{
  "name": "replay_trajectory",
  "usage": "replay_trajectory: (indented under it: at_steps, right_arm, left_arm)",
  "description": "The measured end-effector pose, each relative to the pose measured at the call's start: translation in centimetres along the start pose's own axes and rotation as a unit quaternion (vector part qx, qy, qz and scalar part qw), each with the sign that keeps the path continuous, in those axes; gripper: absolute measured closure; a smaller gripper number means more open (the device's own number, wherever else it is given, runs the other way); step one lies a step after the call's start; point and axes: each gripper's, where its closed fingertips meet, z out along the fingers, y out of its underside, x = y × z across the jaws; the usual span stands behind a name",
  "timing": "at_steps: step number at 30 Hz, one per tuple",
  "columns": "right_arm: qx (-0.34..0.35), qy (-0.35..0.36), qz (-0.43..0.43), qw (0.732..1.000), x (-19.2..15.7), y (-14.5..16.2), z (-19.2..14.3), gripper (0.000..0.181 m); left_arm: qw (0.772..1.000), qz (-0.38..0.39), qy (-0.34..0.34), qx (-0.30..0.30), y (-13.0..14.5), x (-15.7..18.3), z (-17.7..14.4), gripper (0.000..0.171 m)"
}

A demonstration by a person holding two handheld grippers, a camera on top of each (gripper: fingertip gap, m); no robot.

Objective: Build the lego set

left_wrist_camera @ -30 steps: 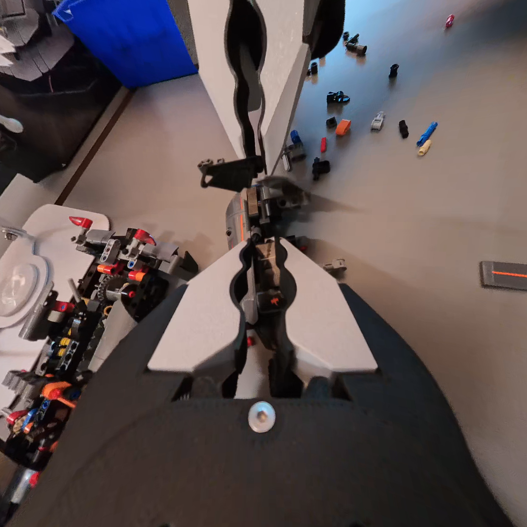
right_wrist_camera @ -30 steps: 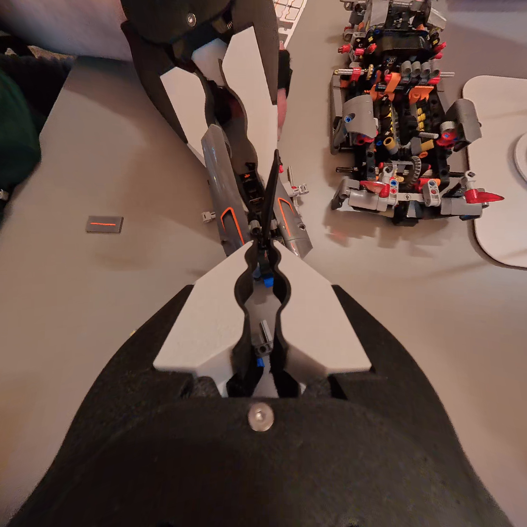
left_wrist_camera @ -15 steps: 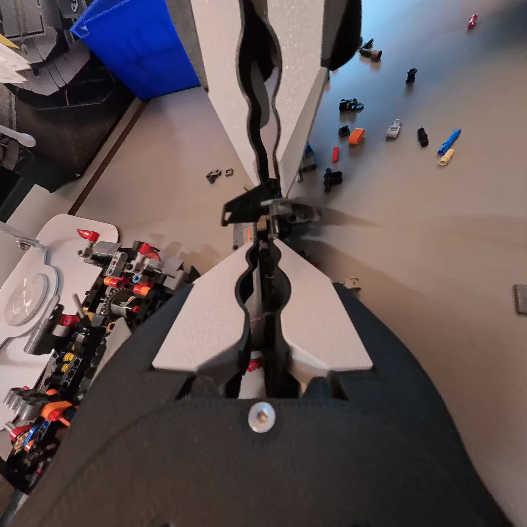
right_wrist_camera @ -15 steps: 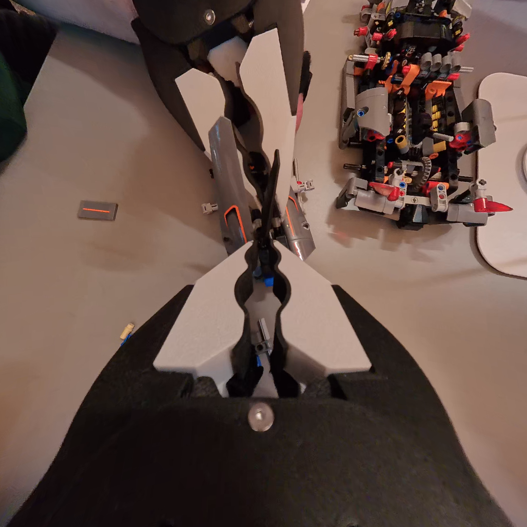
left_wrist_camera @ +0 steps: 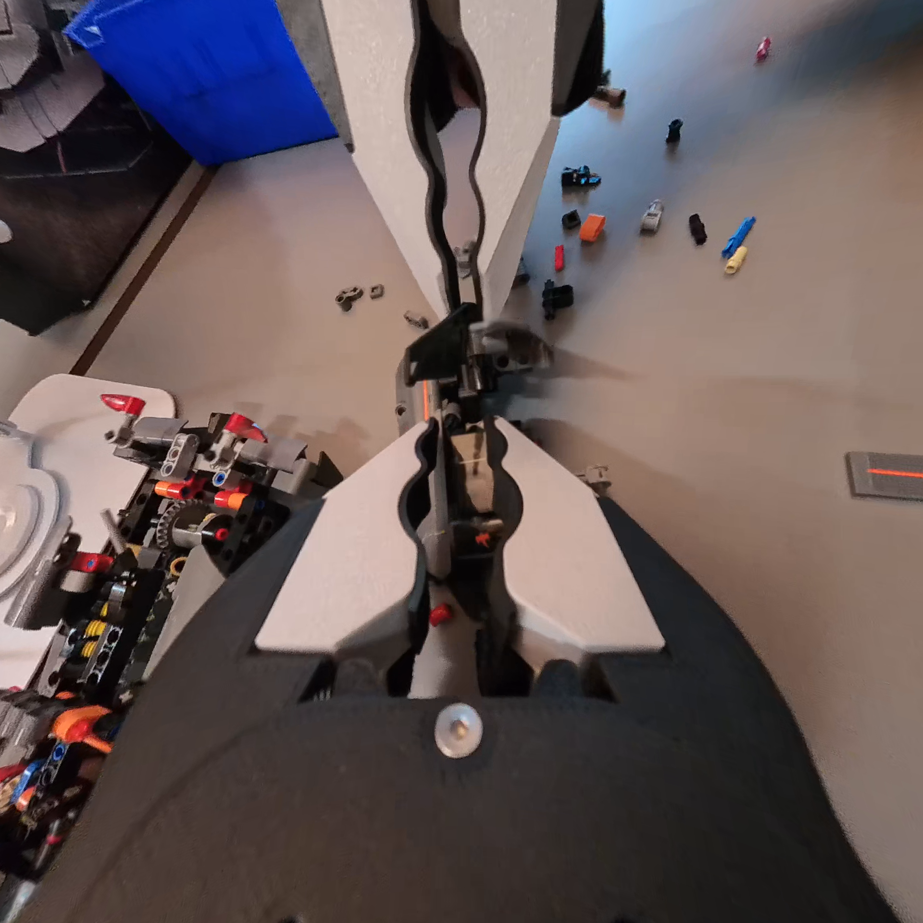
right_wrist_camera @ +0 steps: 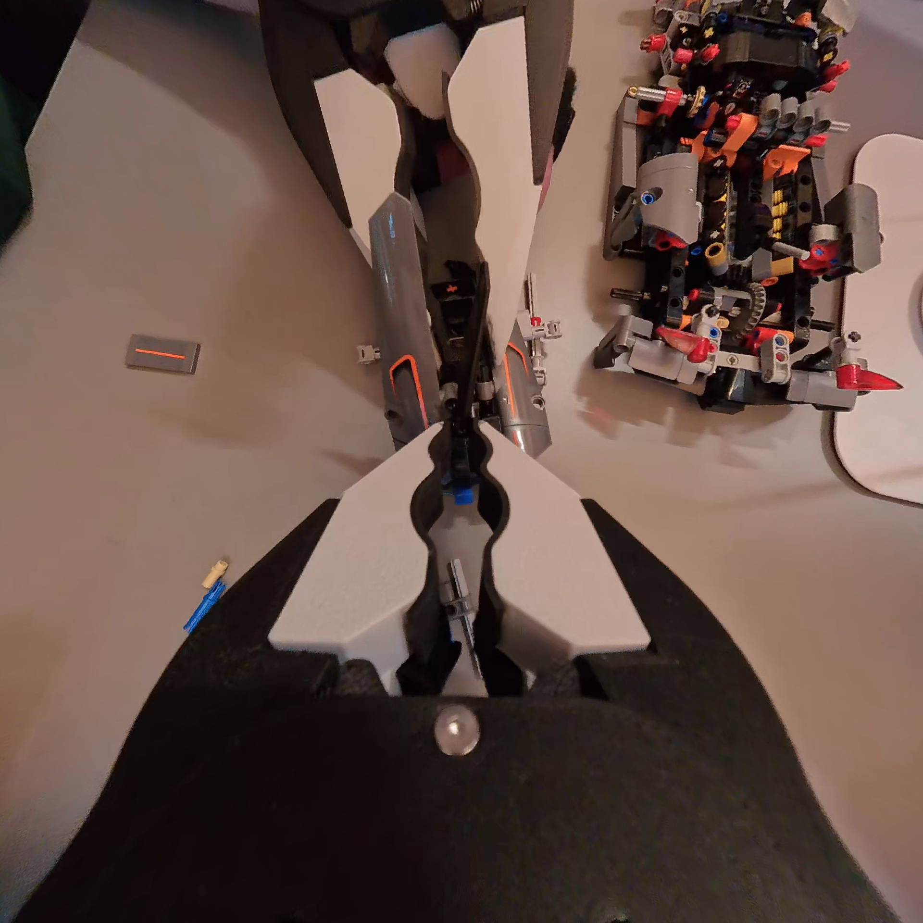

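Since a second ago, black panel (right_wrist_camera: 469, 349) swung edge-on over grey bodywork piece (right_wrist_camera: 399, 309) — left gripper (left_wrist_camera: 462, 429) clamping bodywork, right gripper (right_wrist_camera: 462, 429) pinching panel — press straight, no twisting.

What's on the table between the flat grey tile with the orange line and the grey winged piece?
In the right wrist view, between the grey tile and the winged piece lies only one tiny light-grey connector, close beside the winged piece.

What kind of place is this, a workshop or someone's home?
Probably a hobby desk indoors; home or workshop is unclear. A half-built Technic car chassis sits on the tabletop, loose pieces lie scattered, and a blue bin stands behind.
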Motion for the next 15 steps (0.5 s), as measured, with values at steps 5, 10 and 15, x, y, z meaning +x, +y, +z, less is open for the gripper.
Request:
replay_trajectory:
  at_steps: [5, 10, 15]
  right_arm:
    - [0.002, 0.000, 0.000, 1.000, -0.04, -0.04, 0.04, 0.177]
    - [0.001, -0.004, -0.001, 1.000, -0.16, -0.13, 0.15, 0.177]
    - [-0.007, 0.000, -0.007, 1.000, -0.27, -0.11, 0.09, 0.177]
  left_arm:
    - [1.000, 0.013, -0.007, -0.003, -0.12, -0.11, 0.51, 0.160]
    - [1.000, 0.006, -0.013, 0.009, -0.35, -0.45, 0.72, 0.169]
    - [1.000, 0.002, -0.007, 0.013, -0.35, -0.36, 0.70, 0.168]
